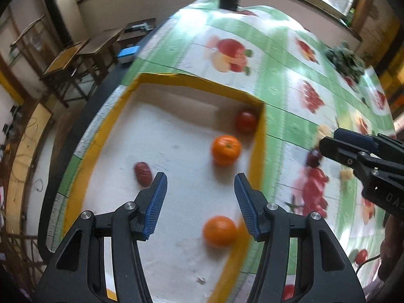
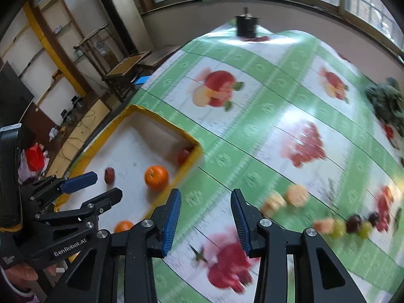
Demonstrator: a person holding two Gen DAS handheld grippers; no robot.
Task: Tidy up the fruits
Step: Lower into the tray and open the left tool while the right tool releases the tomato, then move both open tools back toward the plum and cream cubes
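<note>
The left gripper (image 1: 200,202) hangs above the yellow-edged tray (image 1: 258,151), its jaws apart and nothing between them. In the tray lie two oranges (image 1: 225,149), one near the right wall and the other lower orange (image 1: 220,231) by the same wall, a tomato (image 1: 246,121) in the far right corner, and a dark red fruit (image 1: 143,173) more to the left. The right gripper (image 2: 205,217) is over the tablecloth (image 2: 252,131), just right of the tray, released and empty. A row of small fruits (image 2: 341,224) lies on the cloth to its right, blurred.
</note>
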